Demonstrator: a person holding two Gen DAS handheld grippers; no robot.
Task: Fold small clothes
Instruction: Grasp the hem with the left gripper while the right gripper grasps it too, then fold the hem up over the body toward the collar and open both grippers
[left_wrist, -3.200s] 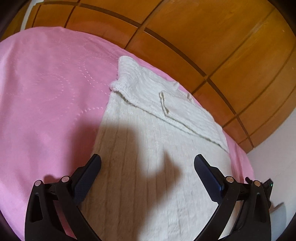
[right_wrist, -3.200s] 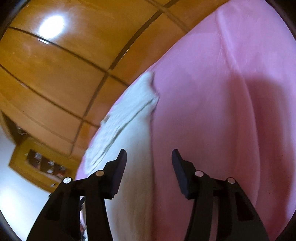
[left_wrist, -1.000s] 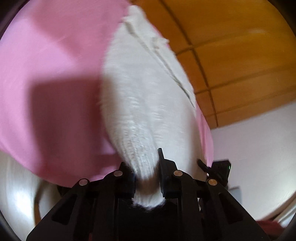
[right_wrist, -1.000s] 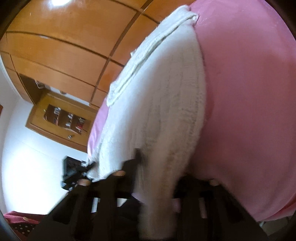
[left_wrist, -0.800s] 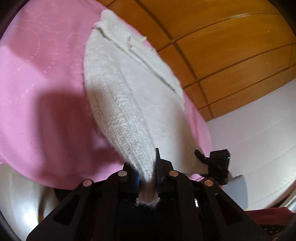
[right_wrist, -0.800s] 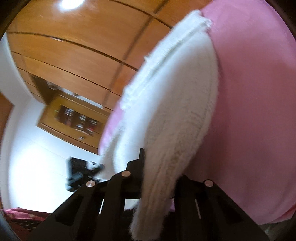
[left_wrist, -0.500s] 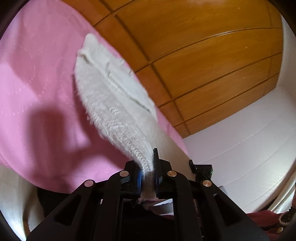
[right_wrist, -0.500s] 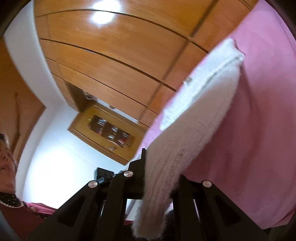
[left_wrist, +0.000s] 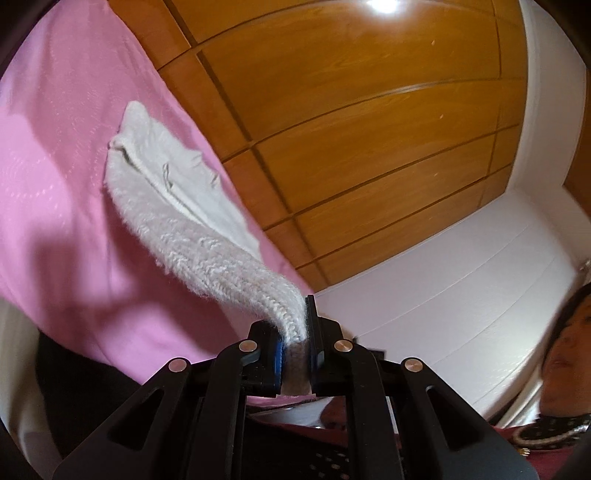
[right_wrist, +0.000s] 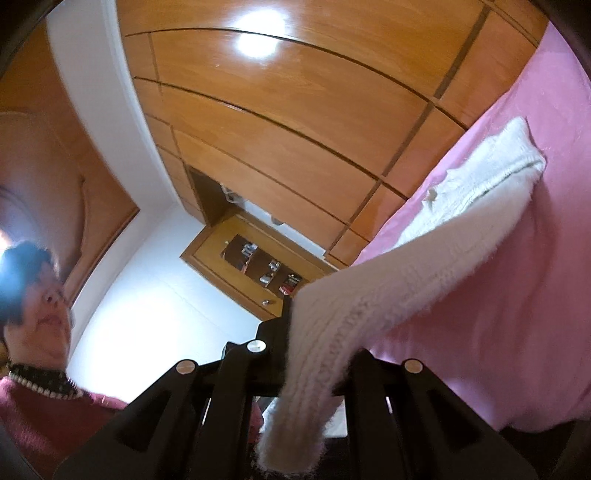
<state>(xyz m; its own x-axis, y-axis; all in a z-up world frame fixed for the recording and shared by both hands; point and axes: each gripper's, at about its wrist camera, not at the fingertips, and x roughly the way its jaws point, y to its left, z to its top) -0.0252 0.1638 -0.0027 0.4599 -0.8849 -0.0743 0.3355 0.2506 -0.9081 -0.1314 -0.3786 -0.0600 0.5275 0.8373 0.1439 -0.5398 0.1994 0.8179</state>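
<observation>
Pinching the white knit garment (left_wrist: 207, 254), the left gripper (left_wrist: 295, 354) shows both pads; the right gripper (right_wrist: 314, 354) hides its grip beneath wool.

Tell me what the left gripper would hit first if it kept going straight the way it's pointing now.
Probably the wooden wardrobe doors. The left gripper, shut on the white knitted garment, points level over the pink bedspread, so it seems to clear the bed, though depth is hard to judge.

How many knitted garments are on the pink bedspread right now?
1: a white knitted sweater, far end lying on the pink bedspread, near hem lifted and clamped in the left gripper and right gripper. No others visible.
</observation>
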